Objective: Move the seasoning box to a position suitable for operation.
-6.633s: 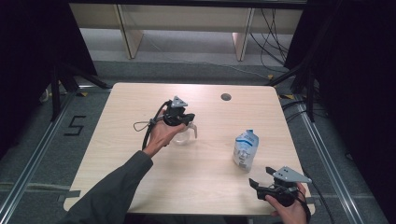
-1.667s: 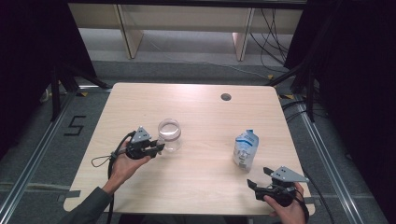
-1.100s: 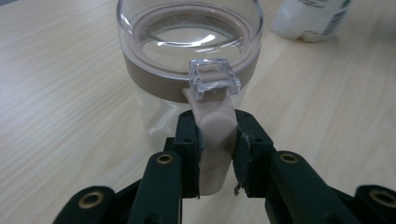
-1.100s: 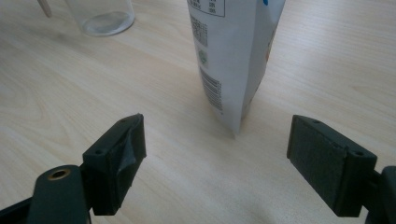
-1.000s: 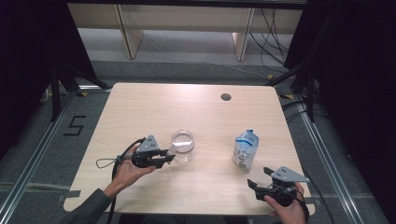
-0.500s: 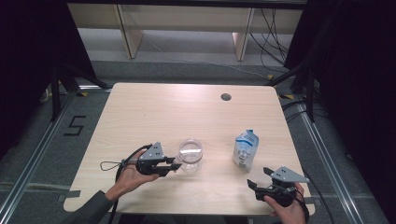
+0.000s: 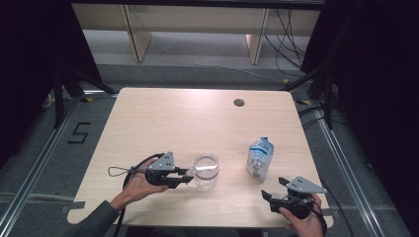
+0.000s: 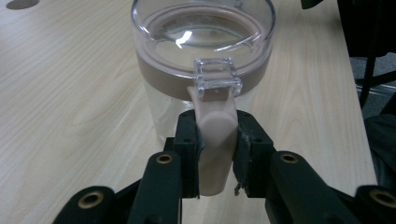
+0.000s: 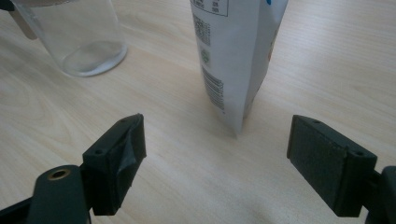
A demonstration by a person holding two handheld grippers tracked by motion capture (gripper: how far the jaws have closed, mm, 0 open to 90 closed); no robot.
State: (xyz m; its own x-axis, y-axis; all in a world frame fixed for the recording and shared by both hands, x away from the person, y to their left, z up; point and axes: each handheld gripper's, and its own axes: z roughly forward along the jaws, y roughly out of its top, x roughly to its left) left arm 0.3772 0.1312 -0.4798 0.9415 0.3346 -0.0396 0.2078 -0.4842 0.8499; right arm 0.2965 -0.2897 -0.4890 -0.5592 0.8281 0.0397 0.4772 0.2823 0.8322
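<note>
- Pale wooden bench: jar stands at 6 o'clock, pouch at its 3.
- Left tool pinches jar's tab; drag slowly, keeping the base flat.
- Right tool spread; keep clear.

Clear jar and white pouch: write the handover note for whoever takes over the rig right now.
Left hand-held gripper: shut on the beige handle of the clear jar, which is upright at front centre of the table.
Right hand-held gripper: open and empty at the front right edge, pointing at the white pouch.
Done: the jar now sits left of the upright pouch, apart from it.
Left: probably grip the pouch and bring it to the jar; the pouch is untouched so far.
</note>
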